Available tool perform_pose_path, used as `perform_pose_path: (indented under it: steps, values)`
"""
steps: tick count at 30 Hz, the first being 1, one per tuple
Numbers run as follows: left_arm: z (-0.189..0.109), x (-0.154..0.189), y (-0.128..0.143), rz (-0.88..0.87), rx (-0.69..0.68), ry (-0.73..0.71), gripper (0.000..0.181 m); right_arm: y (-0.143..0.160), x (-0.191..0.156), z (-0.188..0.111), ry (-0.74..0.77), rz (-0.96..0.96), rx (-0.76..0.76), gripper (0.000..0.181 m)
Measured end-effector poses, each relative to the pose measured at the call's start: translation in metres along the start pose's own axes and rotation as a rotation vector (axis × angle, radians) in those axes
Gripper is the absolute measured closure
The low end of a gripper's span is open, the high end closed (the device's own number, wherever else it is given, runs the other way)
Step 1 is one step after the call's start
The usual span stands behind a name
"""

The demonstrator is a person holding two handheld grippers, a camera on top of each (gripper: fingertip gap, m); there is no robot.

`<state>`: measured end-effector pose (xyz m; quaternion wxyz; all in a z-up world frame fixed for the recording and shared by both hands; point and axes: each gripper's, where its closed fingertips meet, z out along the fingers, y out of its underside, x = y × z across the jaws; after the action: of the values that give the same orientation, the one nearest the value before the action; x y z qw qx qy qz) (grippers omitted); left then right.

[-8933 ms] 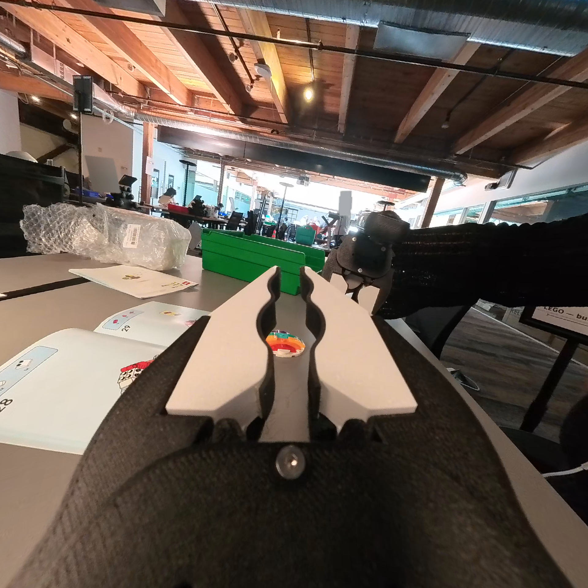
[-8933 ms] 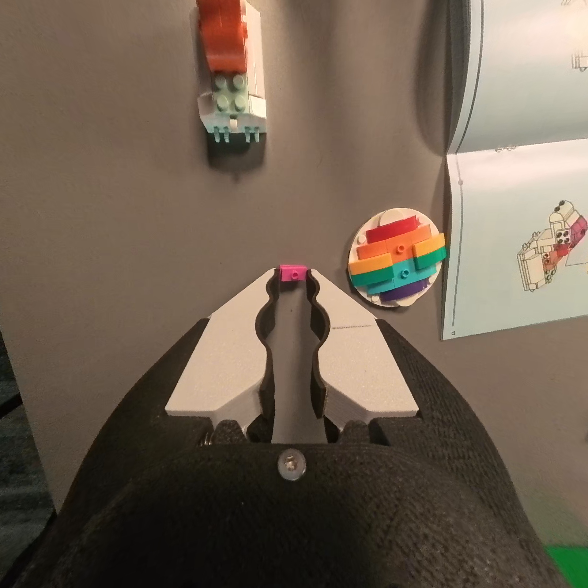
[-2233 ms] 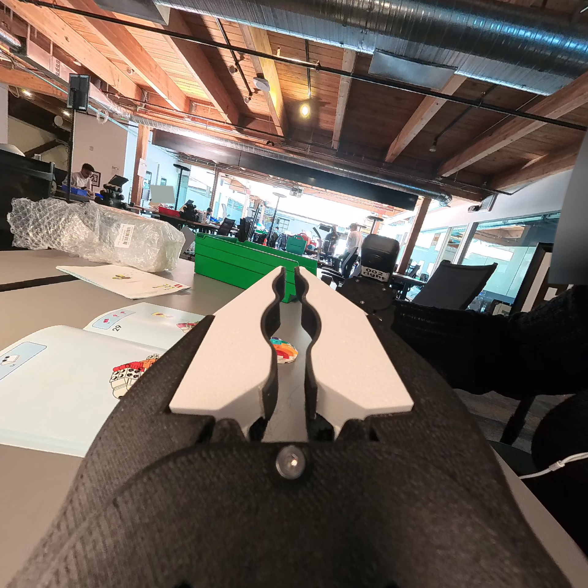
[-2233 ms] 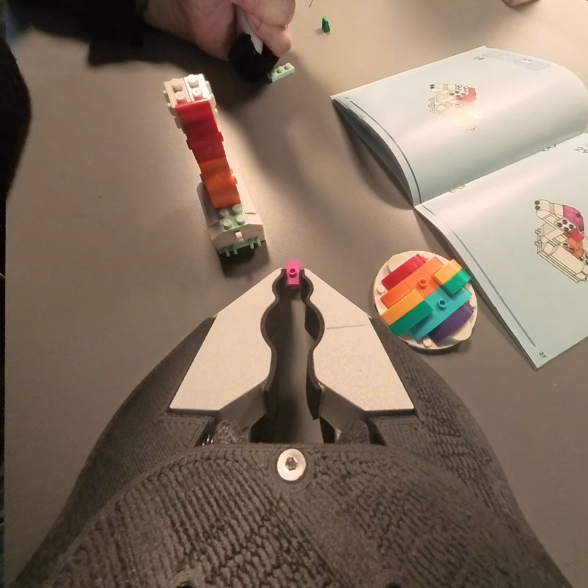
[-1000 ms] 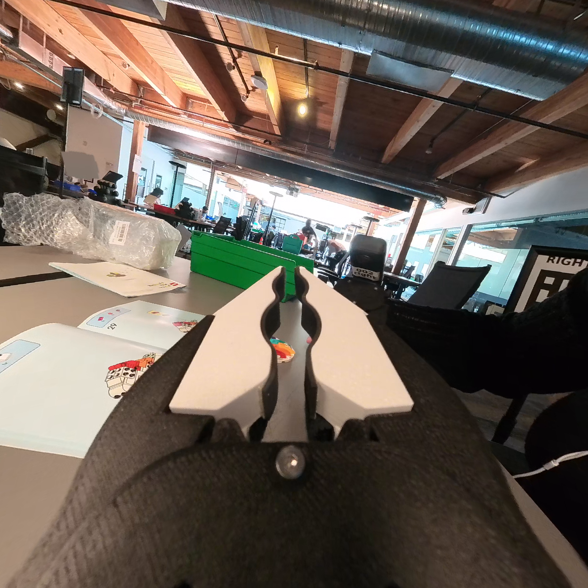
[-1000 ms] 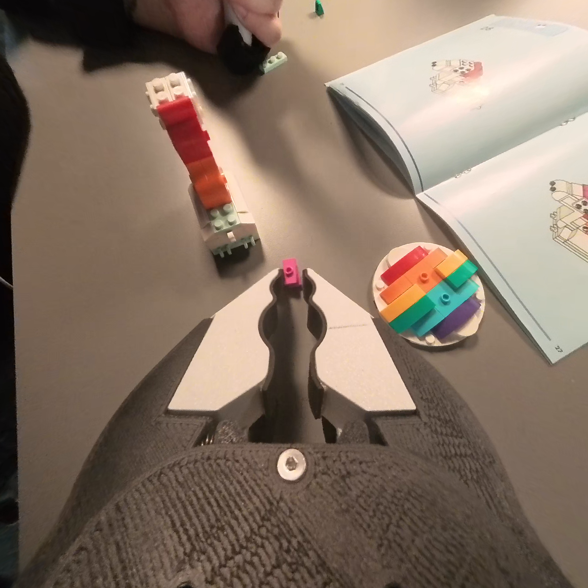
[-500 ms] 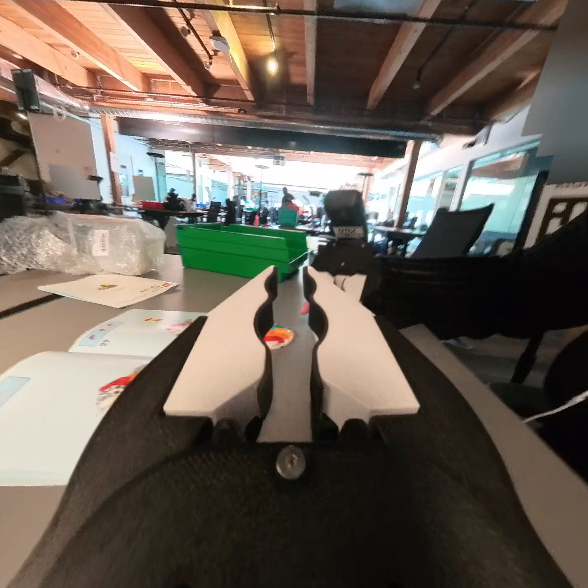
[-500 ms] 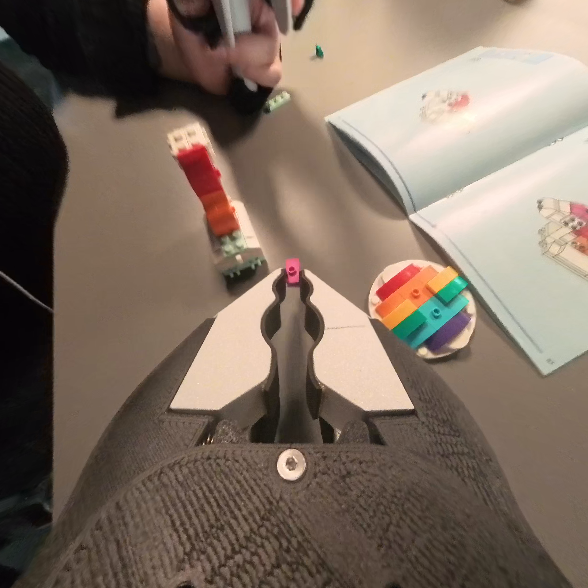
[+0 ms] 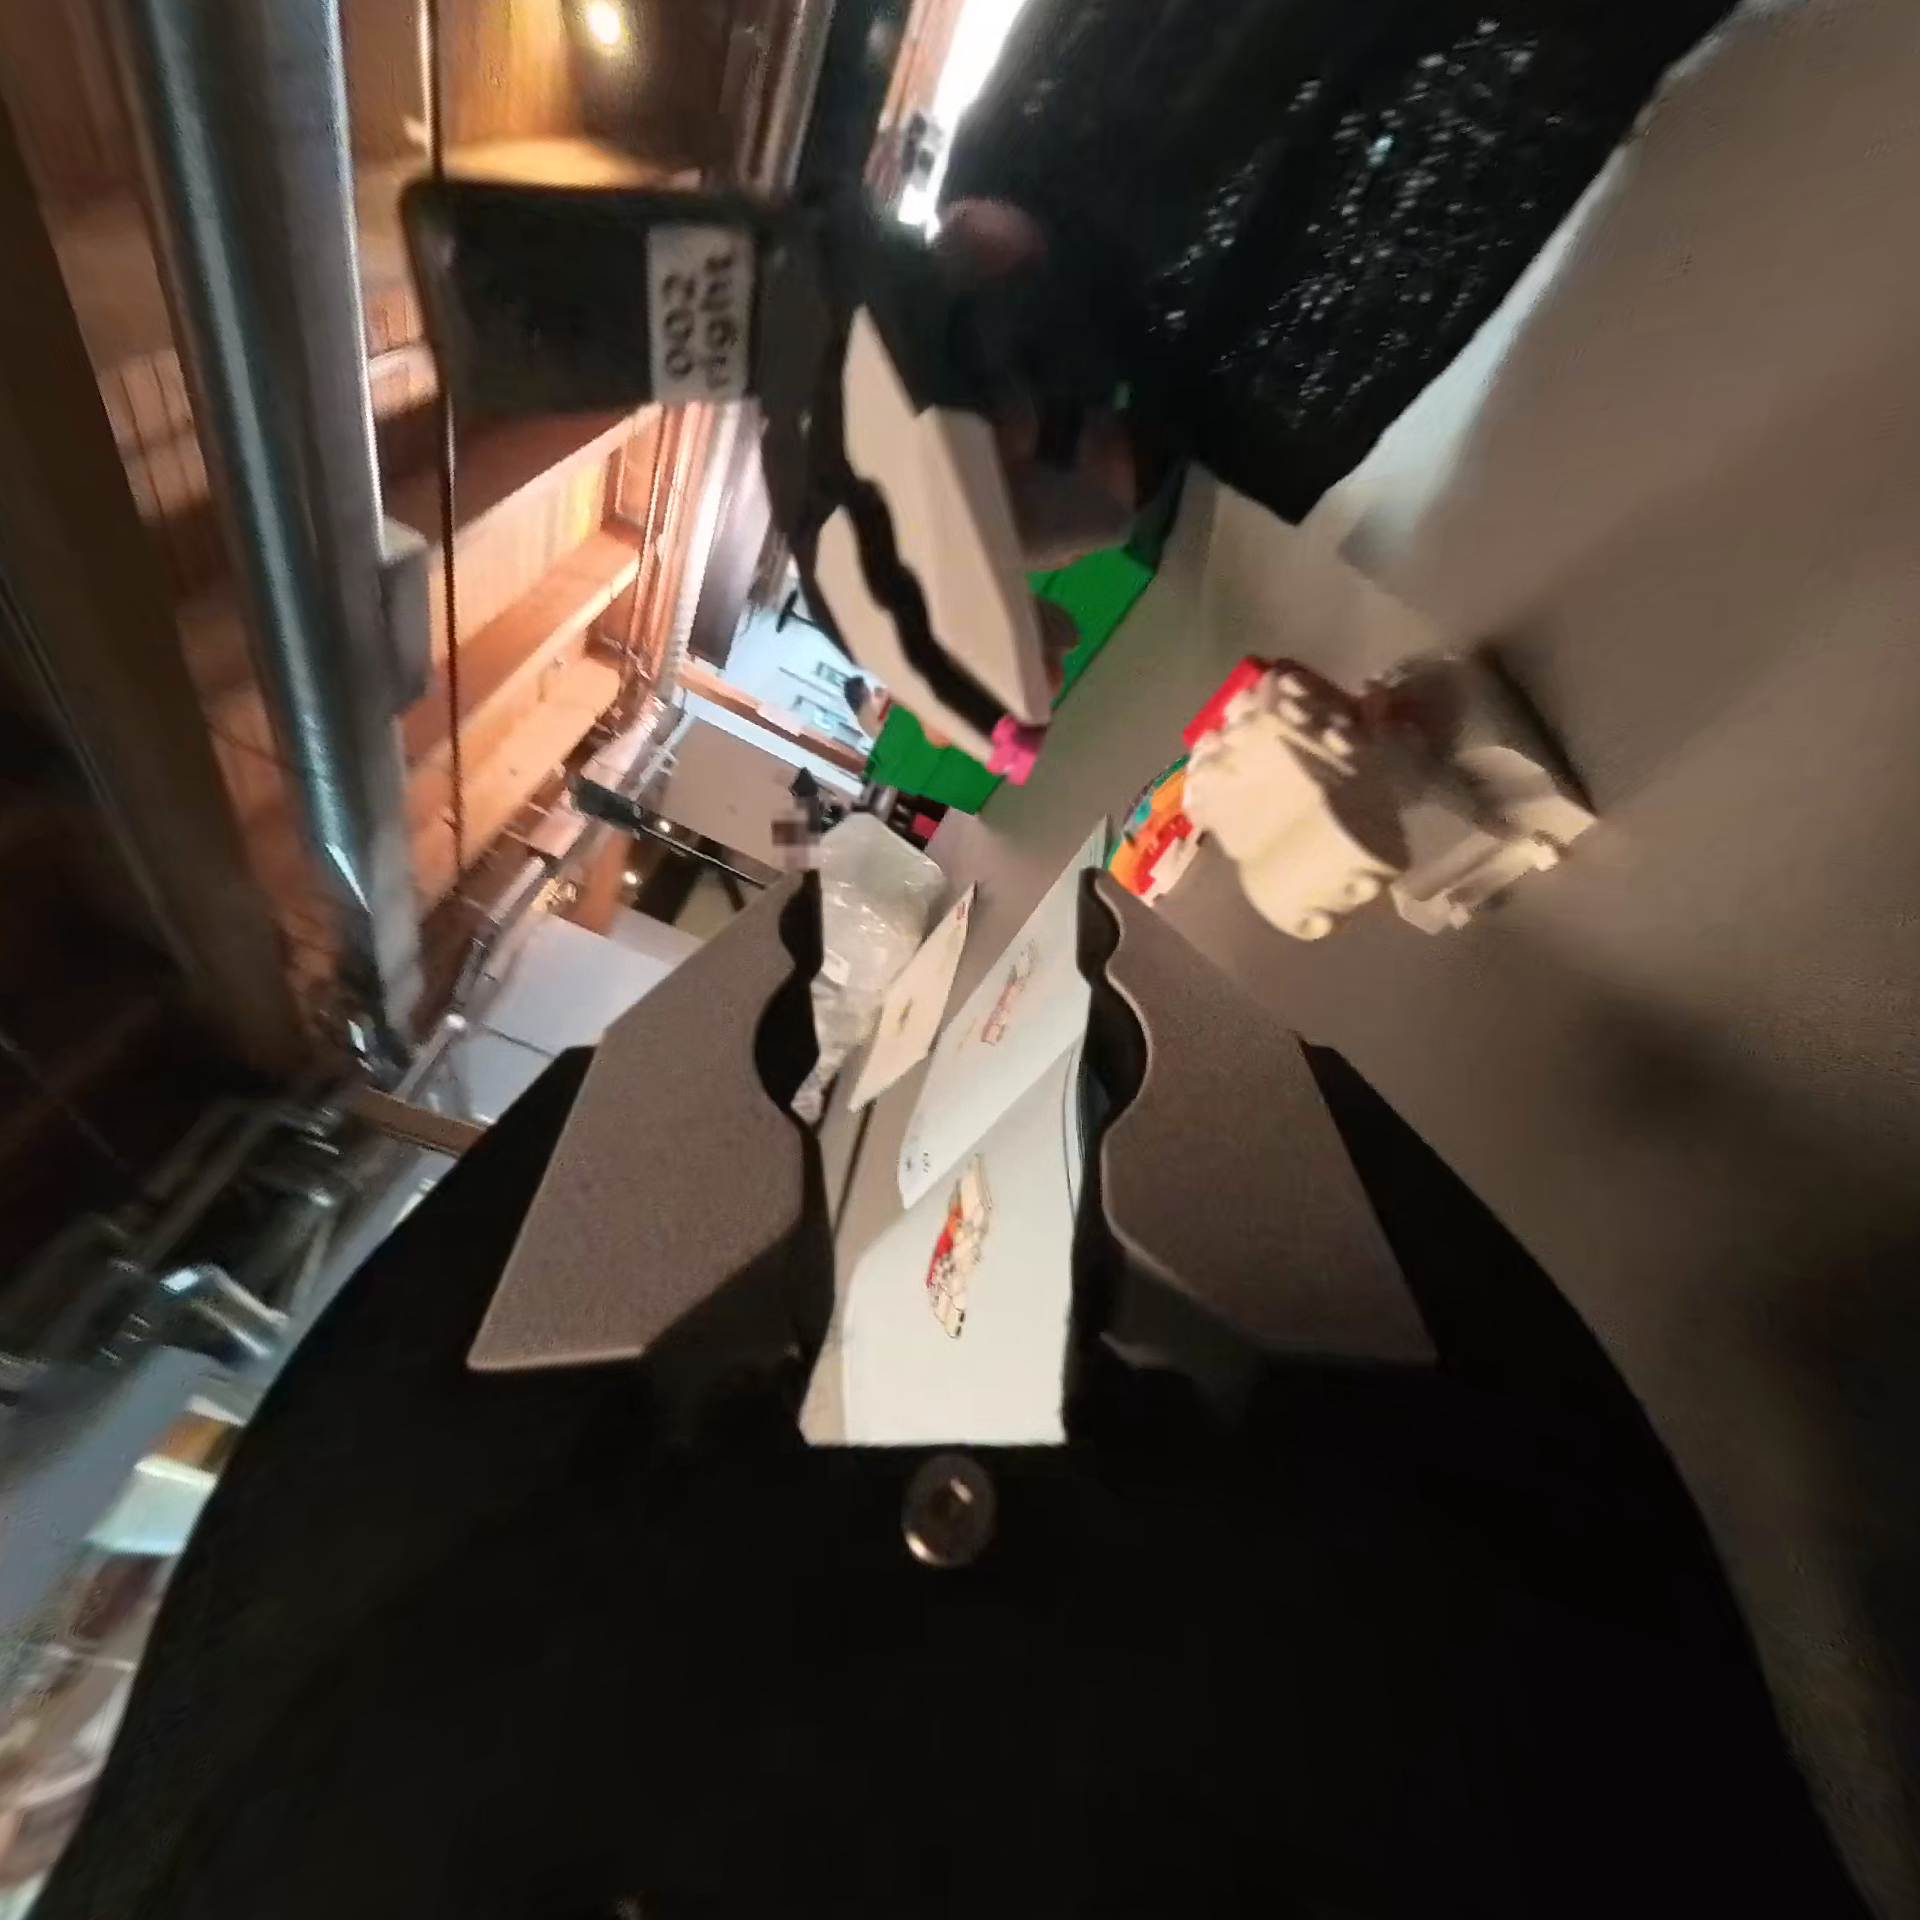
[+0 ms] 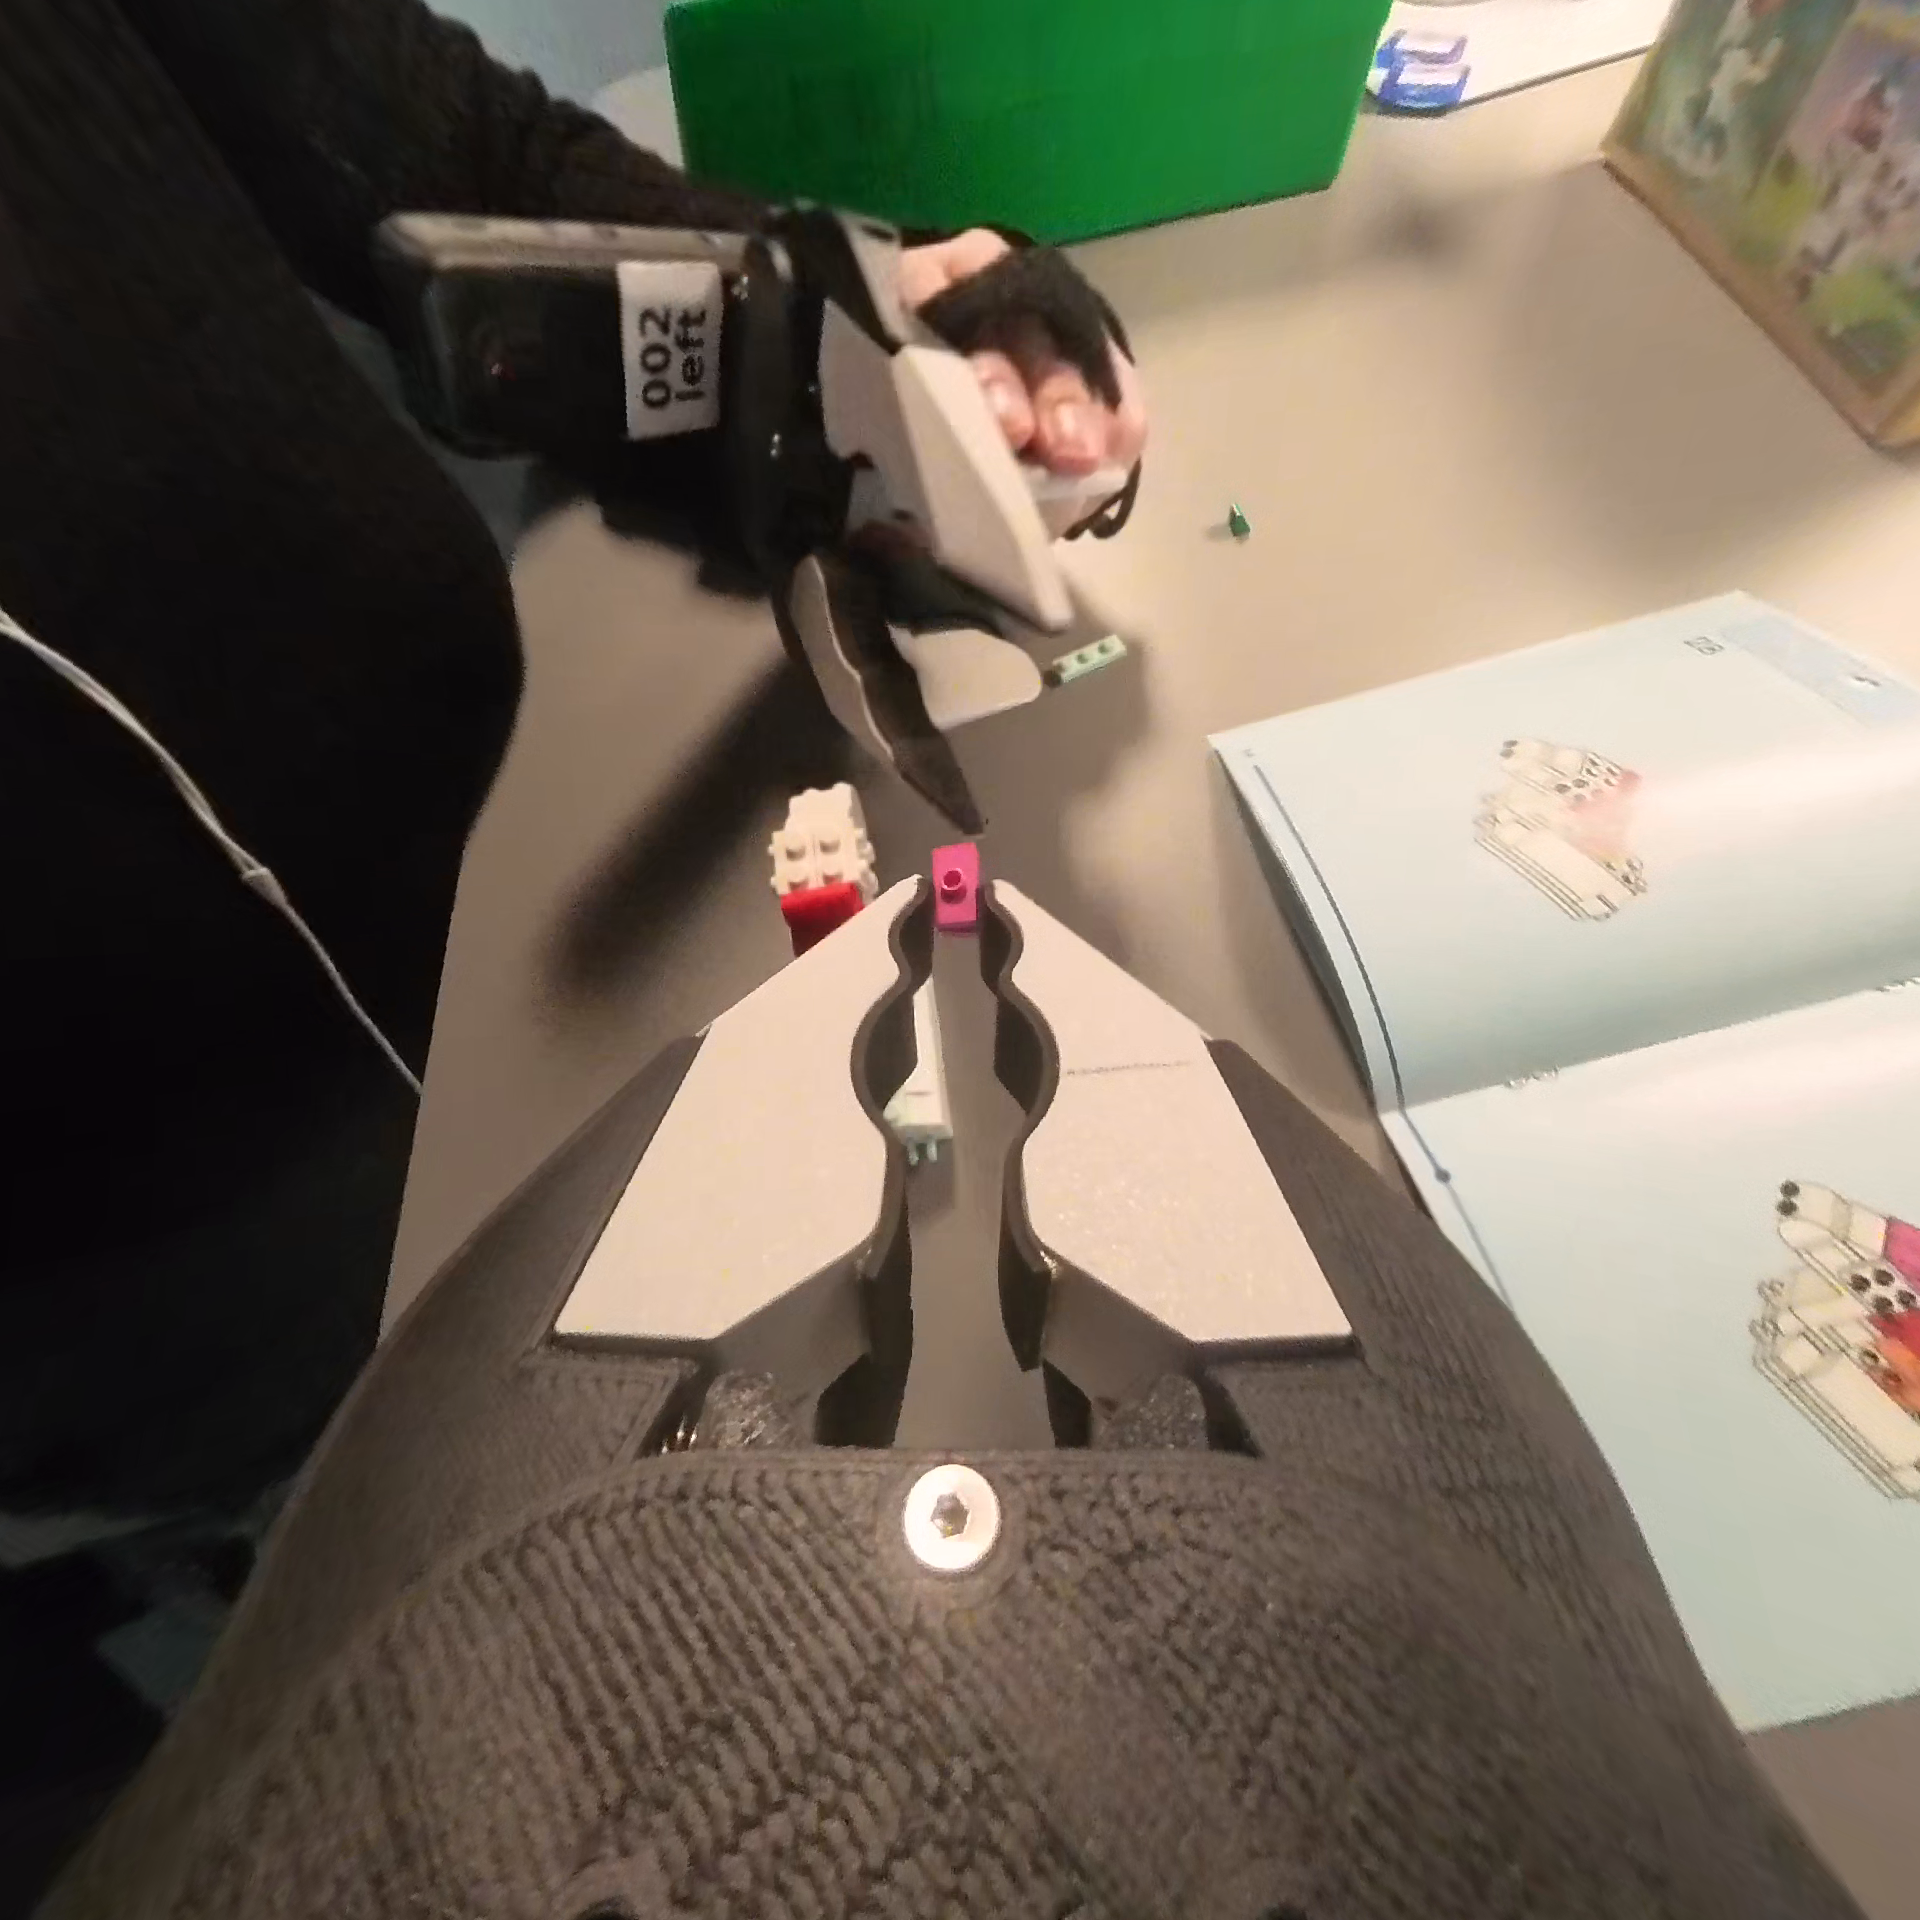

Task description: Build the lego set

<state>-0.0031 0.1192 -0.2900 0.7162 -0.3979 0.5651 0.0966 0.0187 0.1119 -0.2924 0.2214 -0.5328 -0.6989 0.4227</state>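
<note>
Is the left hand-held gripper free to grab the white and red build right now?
Probably yes: the left hand-held gripper is open and empty, the build lies unobstructed; only the right hand-held gripper hovers nearby.

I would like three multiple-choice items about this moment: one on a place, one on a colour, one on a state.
1. Where does the green bin stand?
A. at the far end of the table
B. on the open booklet
C. under the white and red model

2. What colour is the small brick at the right hand-held gripper's tips?
A. yellow
B. magenta
C. blue

3. How is the left hand-held gripper?
A. shut on a brick
B. open and empty
C. shut on the booklet

Key: 1 A, the bin sits beyond the left hand-held gripper in the right wrist view. 2 B, the brick is plainly magenta. 3 B, the booklet shows through the wide gap between its fingers.
</note>
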Motion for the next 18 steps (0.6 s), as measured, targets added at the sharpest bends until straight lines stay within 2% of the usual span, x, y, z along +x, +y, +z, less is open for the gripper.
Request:
perform_pose_path:
  steps: [6, 11, 18]
  values:
    - [-0.004, -0.002, -0.012, 0.058, 0.046, -0.028, 0.143, -0.015, -0.002, 0.006, -0.057, -0.022, -0.005, 0.175]
    - [-0.003, 0.01, -0.022, 0.176, 0.071, -0.01, 0.145, -0.022, -0.006, 0.014, -0.096, -0.055, -0.073, 0.175]
    - [-0.003, 0.009, -0.02, 0.238, 0.053, -0.042, 0.15, -0.028, -0.013, 0.021, -0.141, -0.056, -0.068, 0.175]
